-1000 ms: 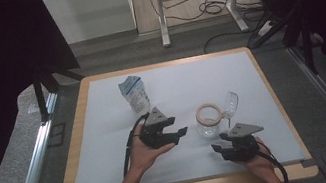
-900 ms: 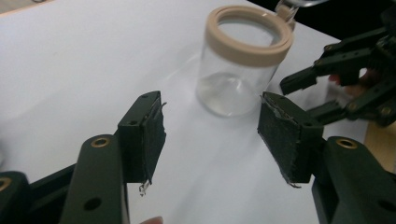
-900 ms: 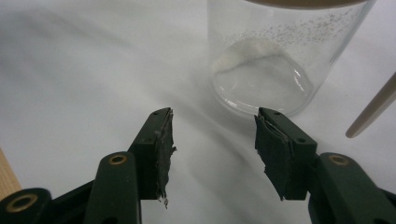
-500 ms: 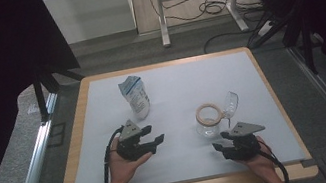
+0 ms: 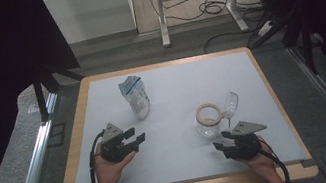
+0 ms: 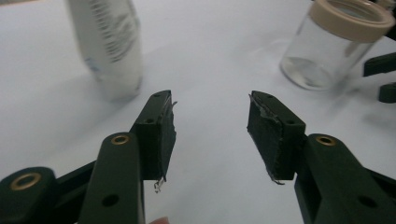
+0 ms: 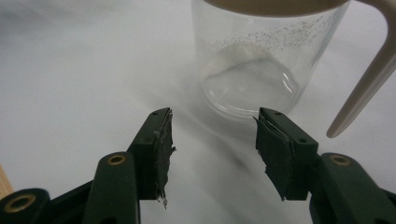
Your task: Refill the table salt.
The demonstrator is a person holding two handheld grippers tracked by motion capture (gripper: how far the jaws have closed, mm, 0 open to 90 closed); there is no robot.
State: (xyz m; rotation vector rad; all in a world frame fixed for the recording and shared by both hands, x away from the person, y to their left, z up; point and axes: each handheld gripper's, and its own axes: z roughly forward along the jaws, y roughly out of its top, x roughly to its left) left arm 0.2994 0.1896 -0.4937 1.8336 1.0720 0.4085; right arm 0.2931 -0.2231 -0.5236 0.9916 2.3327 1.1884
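The desk (image 5: pixel 184 164) carries a white pouch (image 5: pixel 135 96), its top cut off in the left gripper view, and a clear jar (image 5: pixel 207 120) with hinged lid open. Left tool (image 5: pixel 135 139), jaws apart and just closing, holds nothing. Right tool (image 5: pixel 221 146), jaws apart and empty, faces the jar, whose rim is cropped there.

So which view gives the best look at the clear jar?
The right gripper view: the jar is close and sharp, showing specks on its wall. The left gripper view shows it whole with its beige rim, farther off. The high view shows it small.
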